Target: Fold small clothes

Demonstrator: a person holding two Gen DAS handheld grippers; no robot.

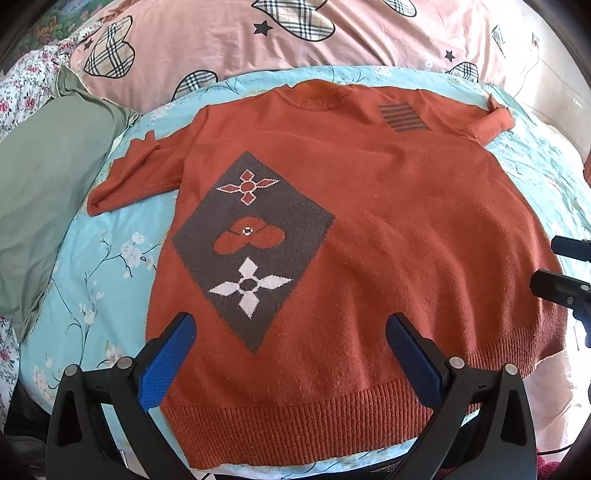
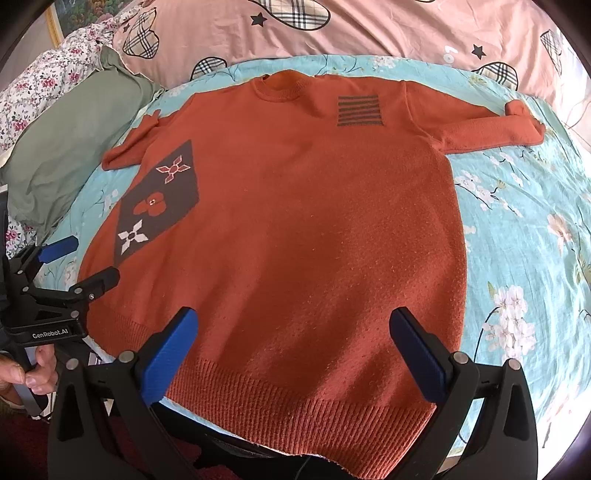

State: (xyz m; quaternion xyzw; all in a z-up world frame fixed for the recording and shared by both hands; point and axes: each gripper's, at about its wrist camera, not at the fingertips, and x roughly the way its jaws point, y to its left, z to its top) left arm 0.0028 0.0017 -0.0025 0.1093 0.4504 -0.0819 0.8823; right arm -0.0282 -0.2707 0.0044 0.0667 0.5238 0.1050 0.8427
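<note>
Folding isn't showing as begun yet: orange sweater [image 1: 369, 221] is lying flat, front up, on the floral bedsheet [image 1: 92, 277], hem hanging at the near edge of the bed, collar toward the pink duvet [image 1: 332, 33] at the far edge. Both sleeves are sticking out sideways w/ cuffs turned back, so sleeve folds, side folds & the final fold all look left to do. Left claw [image 1: 291, 354] is hovering spread wide over the hem, pinching nothing. Right claw [image 2: 295, 350] is likewise spread & empty above the hem's other half. Green pillow [image 1: 48, 192] is sitting at the bed's left edge. Near hem corners are partly getting blocked by claw bodies; bed's right edge is cut off by the fisheye rim; what's under the sweater can't be seen.
</note>
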